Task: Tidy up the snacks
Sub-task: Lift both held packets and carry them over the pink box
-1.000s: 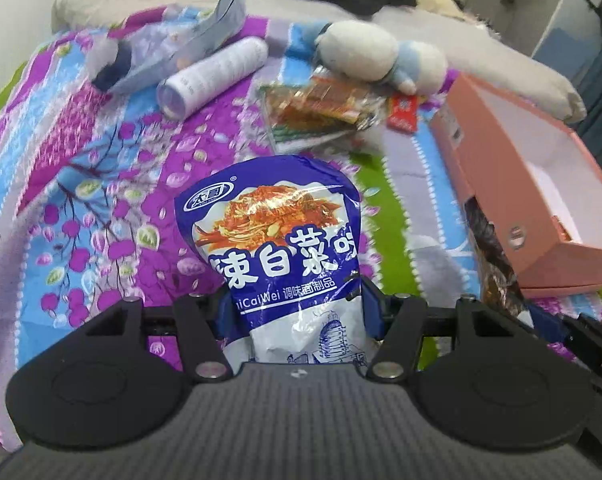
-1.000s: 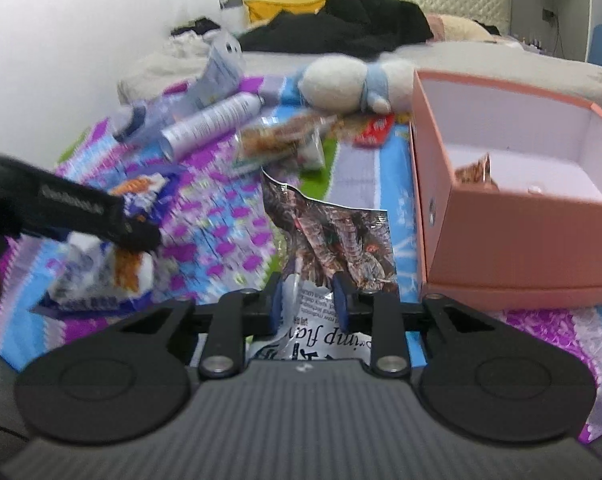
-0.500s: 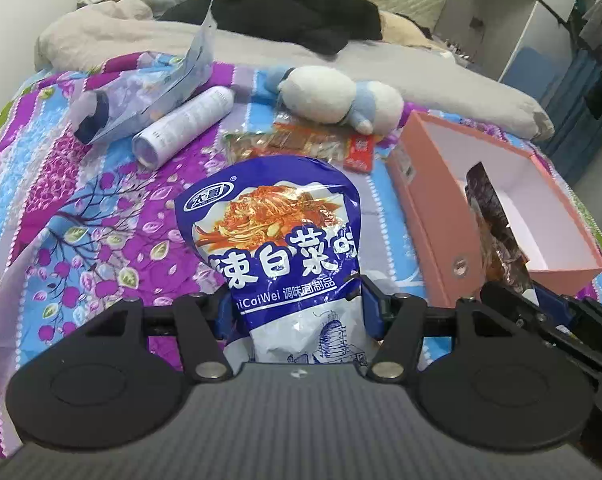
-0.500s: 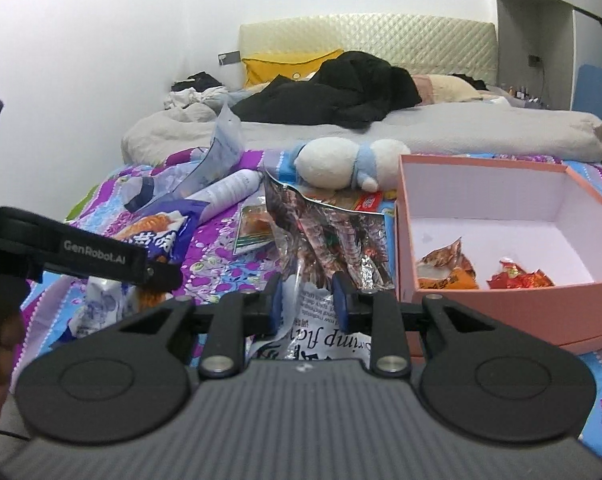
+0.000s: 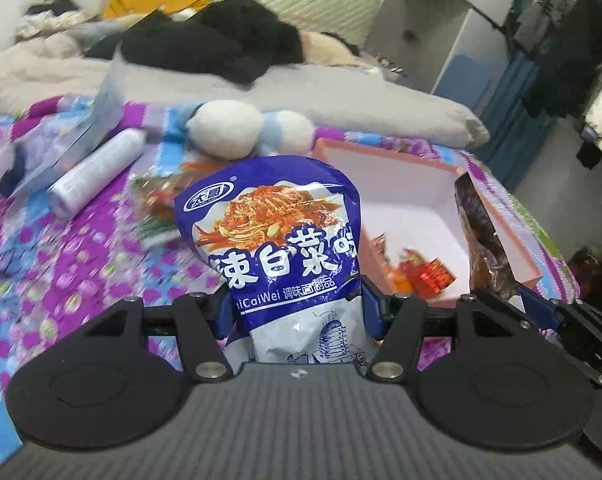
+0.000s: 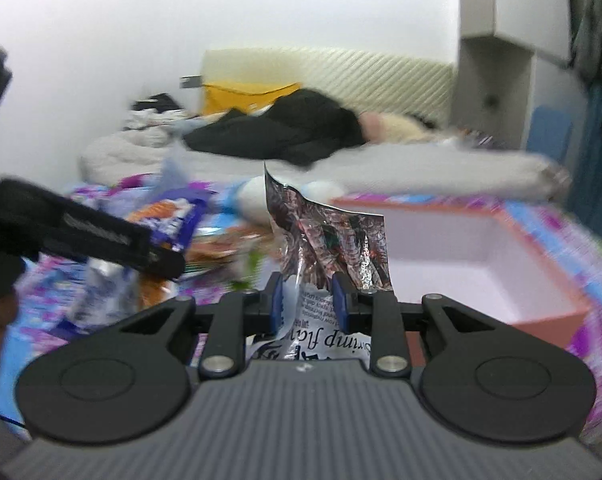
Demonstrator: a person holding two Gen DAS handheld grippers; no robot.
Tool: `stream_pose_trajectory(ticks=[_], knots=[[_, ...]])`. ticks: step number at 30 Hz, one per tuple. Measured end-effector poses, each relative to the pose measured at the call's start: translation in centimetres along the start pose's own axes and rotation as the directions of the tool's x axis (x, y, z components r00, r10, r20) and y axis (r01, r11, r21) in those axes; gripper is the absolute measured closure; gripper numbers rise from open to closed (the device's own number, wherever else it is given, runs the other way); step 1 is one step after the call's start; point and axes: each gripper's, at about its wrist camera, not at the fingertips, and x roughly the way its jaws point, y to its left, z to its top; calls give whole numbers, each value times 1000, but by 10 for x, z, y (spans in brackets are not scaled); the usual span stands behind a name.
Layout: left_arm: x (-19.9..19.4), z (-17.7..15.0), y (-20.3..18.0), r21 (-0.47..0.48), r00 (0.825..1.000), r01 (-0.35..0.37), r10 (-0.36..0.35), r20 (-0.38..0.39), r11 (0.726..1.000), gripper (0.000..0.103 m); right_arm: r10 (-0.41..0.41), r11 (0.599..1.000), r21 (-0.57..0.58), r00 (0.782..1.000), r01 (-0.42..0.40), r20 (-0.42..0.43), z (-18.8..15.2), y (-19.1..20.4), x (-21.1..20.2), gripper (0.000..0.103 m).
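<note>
Both grippers carry snacks toward the open pink cardboard box (image 5: 497, 216): the left gripper (image 5: 297, 308) clamps a blue-and-white plastic noodle-snack pouch (image 5: 277, 240), and the right gripper (image 6: 306, 300) clamps a crinkled dark foil shrimp-snack bag (image 6: 333, 240). Next, each needs lowering inside the box, beside the red wrappers (image 5: 425, 272), before the jaws let go.

Blue and white snack pouch (image 5: 285, 248) printed with red-orange noodles and white lettering. Dark brown, silvery shrimp packet (image 6: 333, 240), black script on its white lower part. Salmon-pink box (image 5: 497, 220), pale pink-white inside, red and orange wrappers (image 5: 421, 274) within. Bed cover (image 5: 61, 264) purple, blue, floral. White and light-blue plush (image 5: 245, 132). White tube (image 5: 97, 172).
</note>
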Motion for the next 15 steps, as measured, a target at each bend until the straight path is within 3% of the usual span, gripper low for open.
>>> stream_pose_trajectory(ticks=[7, 15], knots=[[28, 25, -28, 60, 997, 70, -72, 31, 996, 38, -96, 995, 18, 995, 95, 25, 12, -32, 29, 74], [89, 63, -51, 103, 993, 114, -113, -13, 988, 38, -102, 993, 63, 995, 101, 22, 33, -59, 83, 74]])
